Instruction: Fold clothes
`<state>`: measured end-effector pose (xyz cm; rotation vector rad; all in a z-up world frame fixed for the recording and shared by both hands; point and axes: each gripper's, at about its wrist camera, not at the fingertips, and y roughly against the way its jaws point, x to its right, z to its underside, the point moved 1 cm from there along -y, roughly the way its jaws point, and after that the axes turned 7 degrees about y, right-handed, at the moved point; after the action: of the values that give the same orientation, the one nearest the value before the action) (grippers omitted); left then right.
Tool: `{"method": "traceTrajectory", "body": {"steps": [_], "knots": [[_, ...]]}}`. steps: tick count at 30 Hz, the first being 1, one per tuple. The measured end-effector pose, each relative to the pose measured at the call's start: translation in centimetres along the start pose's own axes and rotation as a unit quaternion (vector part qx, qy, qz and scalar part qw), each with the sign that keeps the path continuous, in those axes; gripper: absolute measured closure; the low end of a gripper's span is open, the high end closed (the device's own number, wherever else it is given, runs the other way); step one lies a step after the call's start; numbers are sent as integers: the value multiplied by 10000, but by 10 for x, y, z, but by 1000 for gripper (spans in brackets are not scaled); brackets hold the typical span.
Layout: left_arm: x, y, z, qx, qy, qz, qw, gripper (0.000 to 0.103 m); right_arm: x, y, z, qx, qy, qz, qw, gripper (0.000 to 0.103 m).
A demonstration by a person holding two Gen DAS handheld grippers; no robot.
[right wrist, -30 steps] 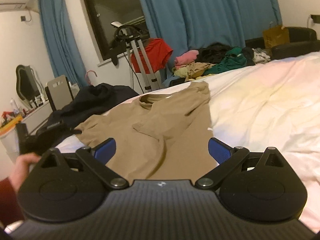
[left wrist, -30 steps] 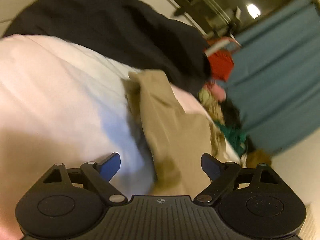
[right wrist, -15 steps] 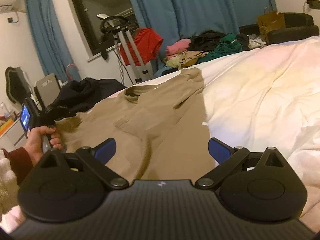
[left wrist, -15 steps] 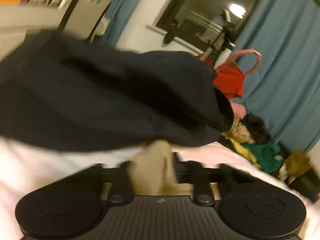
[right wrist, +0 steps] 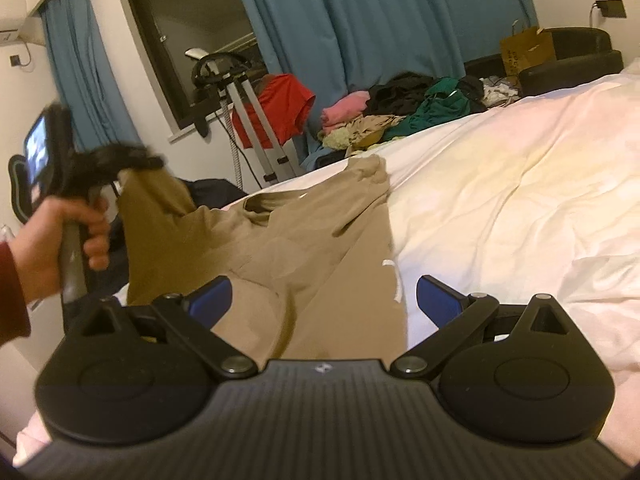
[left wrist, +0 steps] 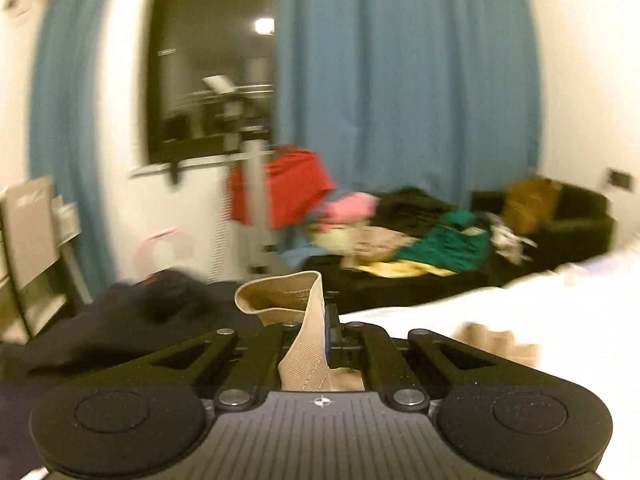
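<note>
Left gripper (left wrist: 320,320): jaws fully closed, with the ribbed hem of a tan shirt (left wrist: 304,332) pinched between the pads. A loop of the fabric stands up just beyond the fingertips. In the right wrist view the same gripper (right wrist: 120,164) is raised at the left of frame, gripped by the person's left hand (right wrist: 60,236), dark red sleeve (right wrist: 12,292) at the wrist. One corner of the tan shirt (right wrist: 288,248) hangs from it, lifted clear of the bed.

Right gripper (right wrist: 324,300): jaws wide apart, blue pads (right wrist: 210,300) visible on both sides, nothing held. It hovers low over the near part of the shirt; whether the fingers touch the cloth cannot be told.

Task item: the tan shirt lies spread on the white bedsheet (right wrist: 500,200), collar toward the far edge of the bed, one sleeve bunched at the far right end. The left edge rises in a fold to the left gripper; the rest lies flat, with creases.

Surroundings: a dark garment (left wrist: 132,320) lies on the bed's left side beyond the shirt. Past the bed, a heap of mixed clothes (right wrist: 400,116) in pink, green, black and yellow sits on a low dark surface. A red garment (right wrist: 280,108) hangs on a metal stand (right wrist: 244,120) in front of a dark window (left wrist: 208,80). Blue curtains (right wrist: 360,20) flank the window. A brown paper bag (right wrist: 524,50) stands on a black seat at far right. The left wrist view is motion-blurred; fine detail there is not reliable.
</note>
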<state>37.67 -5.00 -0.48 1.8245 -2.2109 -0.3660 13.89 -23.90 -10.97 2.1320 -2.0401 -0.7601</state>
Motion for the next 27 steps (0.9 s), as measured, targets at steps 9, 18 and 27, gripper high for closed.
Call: {"method": "traceTrajectory", "body": {"steps": [9, 18, 27], "knots": [[138, -69, 40, -703, -436, 254, 9963, 101, 29, 5, 11, -1, -408, 204, 9990, 3], [121, -50, 80, -1114, -354, 661, 9909, 50, 39, -12, 14, -71, -468, 163, 9987, 3], [17, 145, 94, -1006, 367, 170, 9941, 44, 21, 1, 15, 104, -304, -361, 9988, 3]]}}
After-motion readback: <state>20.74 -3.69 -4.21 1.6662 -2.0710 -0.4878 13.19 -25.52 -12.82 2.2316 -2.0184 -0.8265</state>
